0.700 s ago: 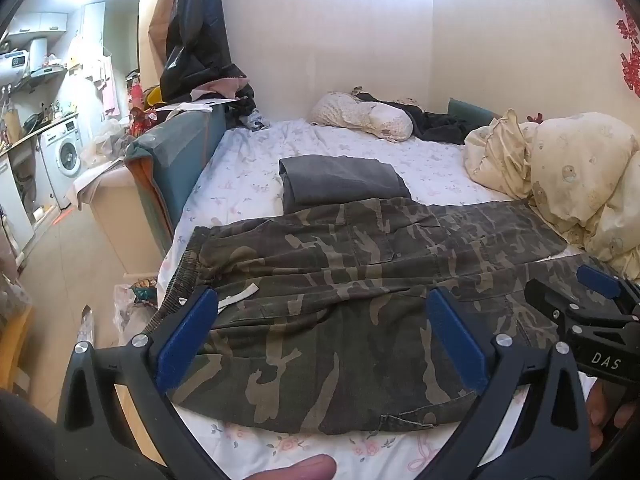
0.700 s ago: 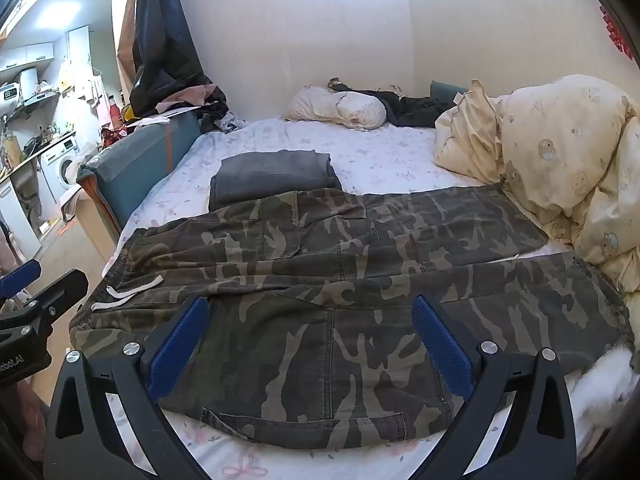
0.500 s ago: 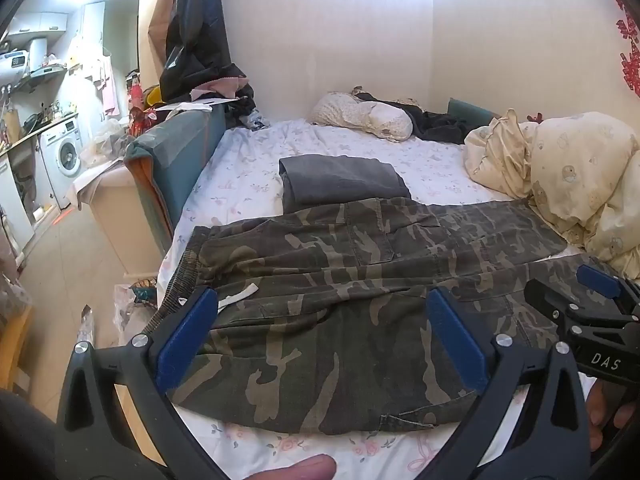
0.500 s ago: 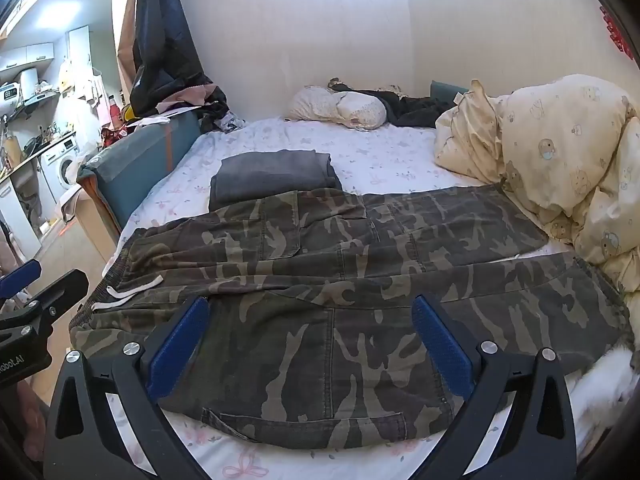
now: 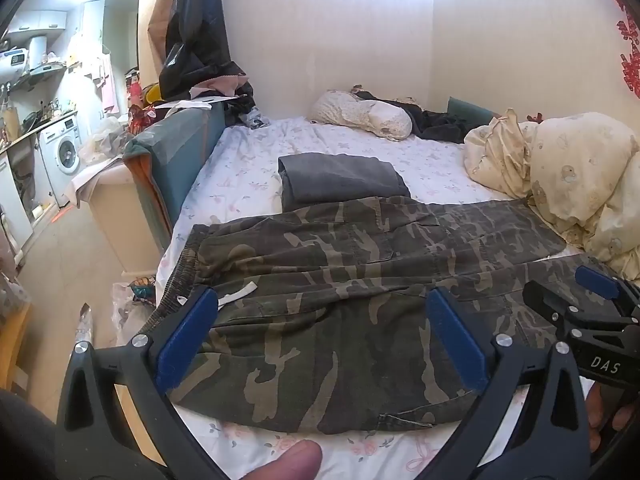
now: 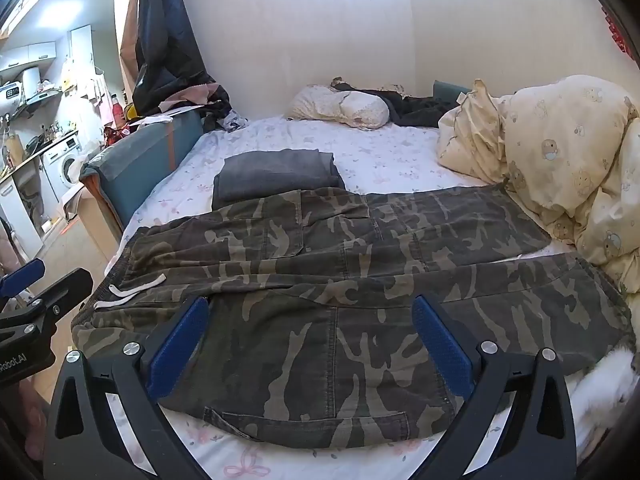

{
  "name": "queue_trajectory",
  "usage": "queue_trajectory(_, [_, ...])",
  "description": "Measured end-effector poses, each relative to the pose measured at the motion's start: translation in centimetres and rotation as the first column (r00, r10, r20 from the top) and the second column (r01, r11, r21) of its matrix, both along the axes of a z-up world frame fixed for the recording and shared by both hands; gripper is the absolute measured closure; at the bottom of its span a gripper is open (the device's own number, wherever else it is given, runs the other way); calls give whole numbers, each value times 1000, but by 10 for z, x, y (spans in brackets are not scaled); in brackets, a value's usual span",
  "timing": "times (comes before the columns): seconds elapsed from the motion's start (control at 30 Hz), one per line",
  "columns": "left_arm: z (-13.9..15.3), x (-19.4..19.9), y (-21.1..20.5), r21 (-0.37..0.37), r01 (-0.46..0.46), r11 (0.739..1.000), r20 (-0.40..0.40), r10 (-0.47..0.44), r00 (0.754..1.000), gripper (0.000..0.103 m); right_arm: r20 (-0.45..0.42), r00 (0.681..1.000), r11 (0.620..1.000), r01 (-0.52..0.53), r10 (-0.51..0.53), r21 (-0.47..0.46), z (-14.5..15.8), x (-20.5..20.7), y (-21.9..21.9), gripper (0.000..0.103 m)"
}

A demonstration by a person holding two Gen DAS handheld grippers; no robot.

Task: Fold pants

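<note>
Camouflage pants (image 5: 360,276) lie spread flat across the bed, waistband with a white drawstring (image 5: 238,293) at the left, both legs reaching right; they also show in the right wrist view (image 6: 340,280). My left gripper (image 5: 320,308) is open and empty, hovering above the near edge of the pants near the waist. My right gripper (image 6: 312,312) is open and empty, above the near leg. Each gripper shows at the edge of the other's view.
A folded grey garment (image 5: 340,178) lies just behind the pants. A cream duvet (image 6: 560,152) is heaped at the right, pillows and dark clothes at the far wall. A teal bed side panel (image 5: 176,152) stands at the left, with floor and a washing machine (image 5: 66,154) beyond.
</note>
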State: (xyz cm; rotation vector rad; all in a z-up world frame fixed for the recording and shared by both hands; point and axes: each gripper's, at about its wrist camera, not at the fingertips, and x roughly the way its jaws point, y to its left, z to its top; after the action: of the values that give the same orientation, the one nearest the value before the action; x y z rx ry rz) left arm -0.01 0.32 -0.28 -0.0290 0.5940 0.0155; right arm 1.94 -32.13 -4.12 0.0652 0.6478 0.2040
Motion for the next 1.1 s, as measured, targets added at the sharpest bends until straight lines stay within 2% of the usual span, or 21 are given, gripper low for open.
queue_trajectory(0.63, [1, 0, 1, -6, 7, 1000, -7, -7, 1000, 0, -1, 1000, 1000, -1, 1, 1, 0, -1, 2, 0])
queue_trajectory(0.77, [2, 1, 12, -18, 13, 1000, -29, -13, 999, 0, -10, 1000, 1000, 4, -3, 5, 1, -3, 2, 0])
queue_trajectory(0.87, [-5, 5, 39, -31, -38, 999, -71, 36, 997, 0, -30, 1000, 999, 9, -8, 31, 2, -7, -4, 0])
queue_trajectory(0.93, [-15, 9, 70, -45, -120, 992, -120, 114, 986, 0, -28, 1000, 999, 15, -14, 36, 4, -8, -6, 0])
queue_trajectory(1.0, [-27, 15, 100, -7, -220, 976, -175, 215, 961, 1, -29, 999, 1000, 15, -14, 23, 7, -8, -8, 0])
queue_trajectory(1.03, [-34, 17, 118, 12, -268, 963, -206, 265, 942, 1, -24, 1000, 1000, 6, -5, 27, 8, -8, -9, 0])
queue_trajectory(1.1, [-52, 19, 162, -5, -373, 928, -289, 356, 889, 2, -25, 1000, 999, 6, -5, 32, 9, -7, -12, 0])
